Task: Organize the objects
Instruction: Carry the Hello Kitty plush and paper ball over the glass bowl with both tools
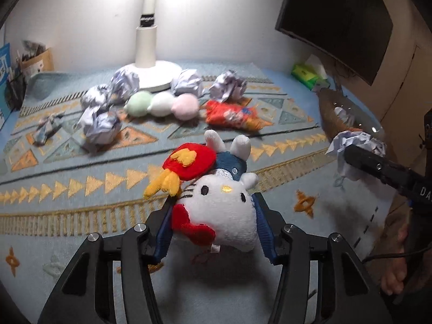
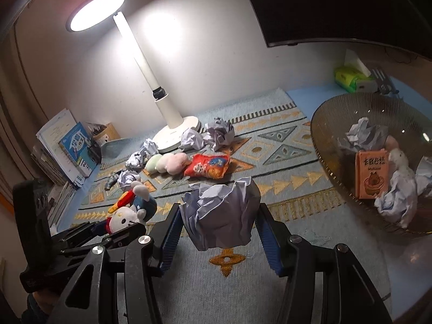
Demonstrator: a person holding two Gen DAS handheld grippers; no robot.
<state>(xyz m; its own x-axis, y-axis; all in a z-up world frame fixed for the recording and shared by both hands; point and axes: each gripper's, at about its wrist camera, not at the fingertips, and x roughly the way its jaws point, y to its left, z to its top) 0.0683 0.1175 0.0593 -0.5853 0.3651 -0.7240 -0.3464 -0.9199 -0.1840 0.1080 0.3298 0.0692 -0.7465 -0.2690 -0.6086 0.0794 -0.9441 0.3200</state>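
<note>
A white cat plush with a red bow and red cap hangs above the patterned mat. My left gripper is shut on its head, blue pads pressing both sides. The same plush shows low on the left in the right wrist view. My right gripper is shut on a crumpled paper ball, held above the mat beside the wire basket. That ball also shows at the right edge of the left wrist view.
The basket holds an orange box and paper balls. On the mat lie several paper balls, a pastel three-ball plush and a red snack bag. A white lamp, books and a tissue pack stand behind.
</note>
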